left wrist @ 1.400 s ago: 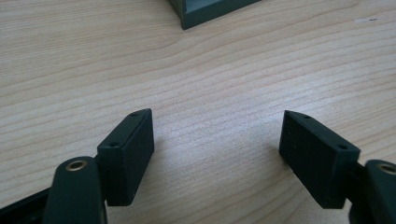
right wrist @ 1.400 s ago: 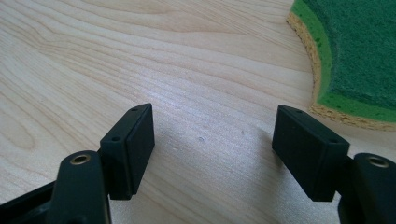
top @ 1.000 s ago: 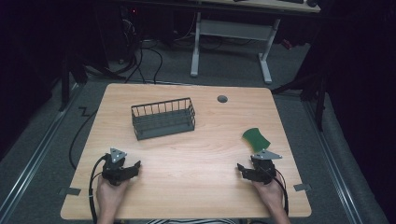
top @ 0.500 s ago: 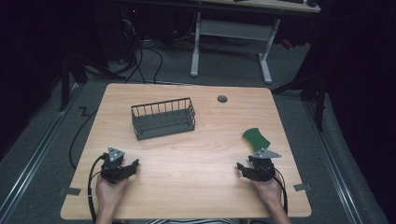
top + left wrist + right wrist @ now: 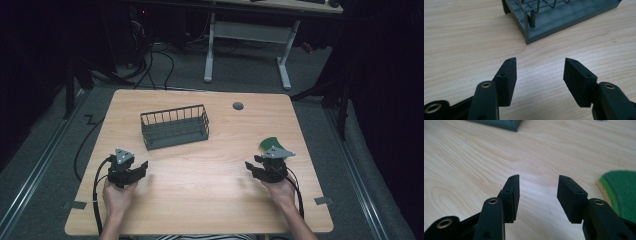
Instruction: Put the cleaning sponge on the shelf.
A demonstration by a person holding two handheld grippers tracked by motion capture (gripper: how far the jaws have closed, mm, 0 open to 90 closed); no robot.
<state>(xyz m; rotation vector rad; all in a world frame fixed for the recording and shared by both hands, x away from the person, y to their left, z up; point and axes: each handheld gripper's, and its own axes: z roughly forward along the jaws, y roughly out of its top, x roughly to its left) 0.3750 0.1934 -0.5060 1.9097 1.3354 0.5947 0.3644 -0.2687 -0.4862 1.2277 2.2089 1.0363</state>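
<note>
1. L gripper [image 5: 142, 168] sits nearer me than the wire basket [image 5: 175, 128], off its left end. Its fingers [image 5: 507, 75] are spread w/ nothing between them, and they've just been closing partway. I'd stop that and keep this hand parked; I don't think the step needs it.
2. R gripper [image 5: 251, 168] is nearer me and well to the right of the basket. Its fingers [image 5: 511, 195] have a gap and grip nothing, only bare counter [image 5: 210, 200] shows between them. They've also just been narrowing. I'd re-open them before going in, since the gap looks tight for a clean approach.
3. The green pad [image 5: 621, 192], yellow-edged, lies flat on the counter right of the basket and well apart from it, just past the R gripper. It sits off to one side of the fingers' line, so I'd turn the wrist toward it first, then advance.
4. The pad looks thin and soft. I'd come in low, one finger per edge, and close slowly so it doesn't skid or fold.
5. The basket is upright and looks empty, w/ wire walls. If carrying there, I'd lift well above the rim, approx. centre over it, then let go.
</note>
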